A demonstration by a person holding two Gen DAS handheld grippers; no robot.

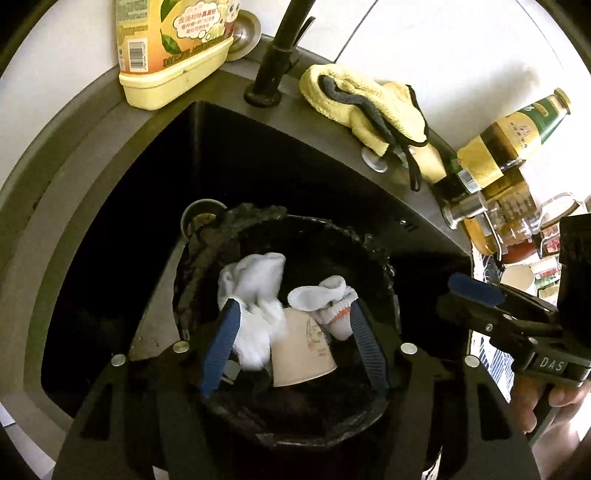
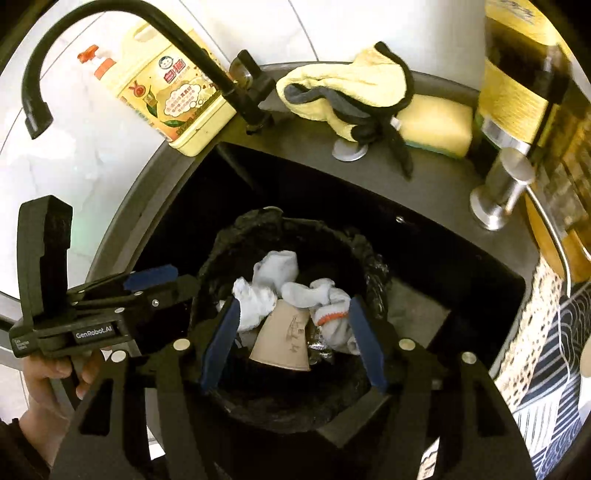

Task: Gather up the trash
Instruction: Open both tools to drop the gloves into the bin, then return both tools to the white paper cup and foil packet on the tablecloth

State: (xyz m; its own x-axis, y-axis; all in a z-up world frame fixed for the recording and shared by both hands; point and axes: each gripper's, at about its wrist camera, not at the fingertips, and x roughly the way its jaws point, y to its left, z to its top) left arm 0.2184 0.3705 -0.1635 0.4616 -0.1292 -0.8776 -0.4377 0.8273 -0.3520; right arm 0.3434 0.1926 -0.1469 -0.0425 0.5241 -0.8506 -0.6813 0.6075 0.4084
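A black-lined trash bin [image 1: 373, 251] [image 2: 369, 266] stands in the dark sink. Inside lie a paper cup [image 1: 301, 350] [image 2: 282, 339], crumpled white tissue [image 1: 251, 288] [image 2: 255, 299] and a white glove with an orange band [image 1: 332, 306] [image 2: 330, 314]. My left gripper [image 1: 293, 345] hangs open over the bin, holding nothing. My right gripper [image 2: 293, 343] is also open and empty over the bin. Each gripper shows in the other's view, the right one [image 1: 476, 291] at the bin's right, the left one [image 2: 147, 280] at its left.
On the sink ledge [image 1: 303, 122] [image 2: 436, 192] sit a yellow detergent bottle [image 1: 173, 48] [image 2: 170, 96], a black faucet [image 1: 280, 55] [image 2: 147, 33], a yellow cloth [image 1: 369, 103] [image 2: 347, 88], a sponge [image 2: 436, 125]. Bottles [image 1: 509, 140] and a paper cup [image 1: 519, 278] stand right.
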